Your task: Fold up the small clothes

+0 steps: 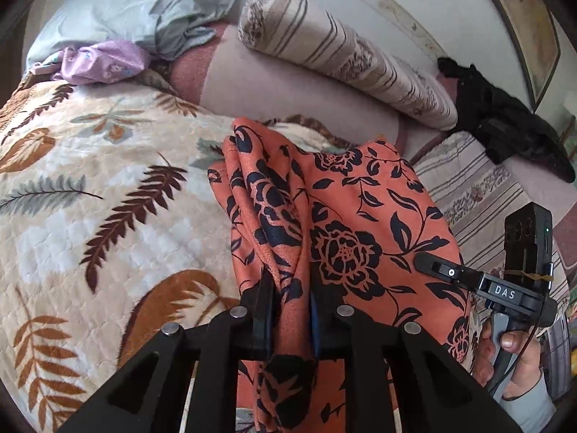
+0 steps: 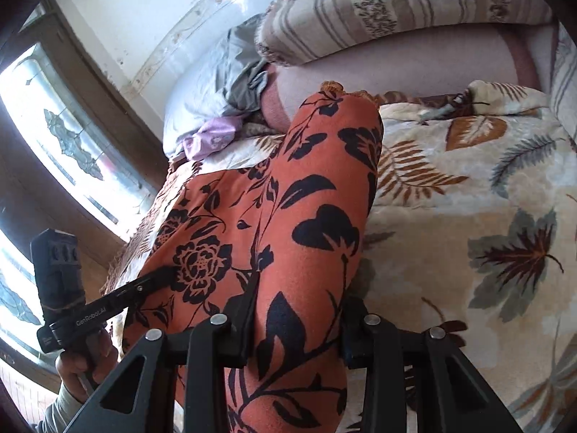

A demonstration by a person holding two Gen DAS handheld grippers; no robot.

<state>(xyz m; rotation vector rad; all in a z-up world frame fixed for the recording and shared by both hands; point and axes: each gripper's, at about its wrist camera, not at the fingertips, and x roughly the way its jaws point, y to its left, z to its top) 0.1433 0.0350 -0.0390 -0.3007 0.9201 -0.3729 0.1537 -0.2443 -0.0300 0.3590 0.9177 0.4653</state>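
The orange floral garment (image 1: 342, 223) hangs bunched straight ahead of the left gripper (image 1: 292, 310), whose jaws are clamped on a thick gather of its cloth. Off to that gripper's right, the right gripper (image 1: 432, 265) bites the same cloth. Beyond and to the left lies open leaf-patterned blanket (image 1: 90, 180), roomy enough for laying the piece flat.

From the right wrist, the garment (image 2: 288, 223) fills the space between the right gripper (image 2: 295, 328) jaws, which are closed on a fat fold. The left gripper (image 2: 158, 278) grips it over to the left. I'd draw the hands apart to tension the edge, keeping clear of the striped bolster (image 2: 396, 11) ahead.
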